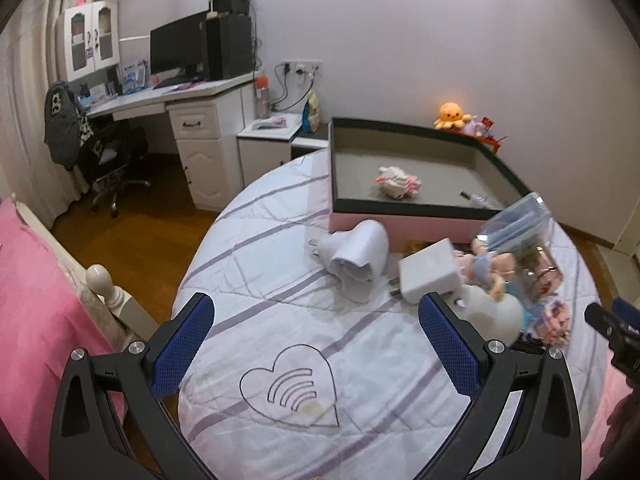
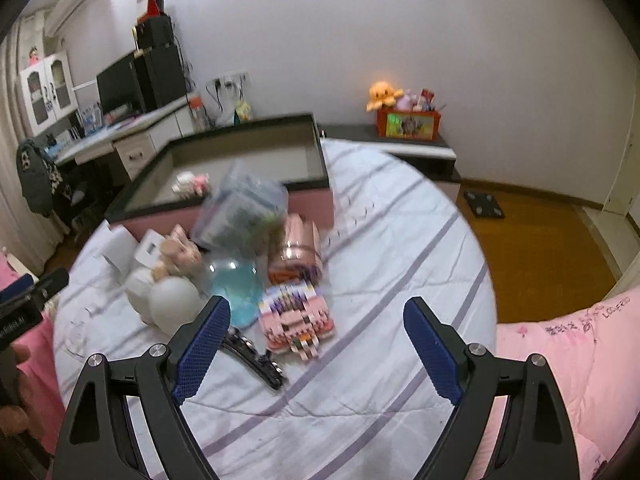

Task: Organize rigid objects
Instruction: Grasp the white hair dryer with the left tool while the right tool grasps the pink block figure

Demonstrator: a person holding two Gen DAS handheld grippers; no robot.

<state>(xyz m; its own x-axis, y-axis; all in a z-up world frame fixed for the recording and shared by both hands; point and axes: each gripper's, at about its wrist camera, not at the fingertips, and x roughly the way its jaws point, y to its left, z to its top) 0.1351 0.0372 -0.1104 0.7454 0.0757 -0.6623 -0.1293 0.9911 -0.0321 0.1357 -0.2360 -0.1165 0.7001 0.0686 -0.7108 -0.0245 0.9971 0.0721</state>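
A pile of objects lies on a striped white quilt in front of a shallow pink box with a dark rim (image 1: 412, 204) (image 2: 316, 148). In the pile are a white folded device (image 1: 354, 256), a white carton (image 1: 430, 272), a doll (image 1: 492, 268) (image 2: 180, 254), a clear bag (image 1: 516, 226) (image 2: 240, 212), a white globe (image 2: 172, 304), a blue globe (image 2: 234, 286), a pink tin (image 2: 296, 248), a pink block set (image 2: 294, 318) and a black hair clip (image 2: 256, 354). My left gripper (image 1: 316, 308) hangs open over bare quilt, left of the pile. My right gripper (image 2: 316, 308) is open and empty, with the block set just beyond its left finger.
A small plush (image 1: 396, 178) lies inside the pink box. Past the quilt stand a white desk (image 1: 192, 120), an office chair (image 1: 108, 160) and a low cabinet with a red toy box (image 2: 408, 122). Pink bedding (image 2: 560, 360) borders the quilt. Wooden floor (image 2: 540, 248) lies beyond.
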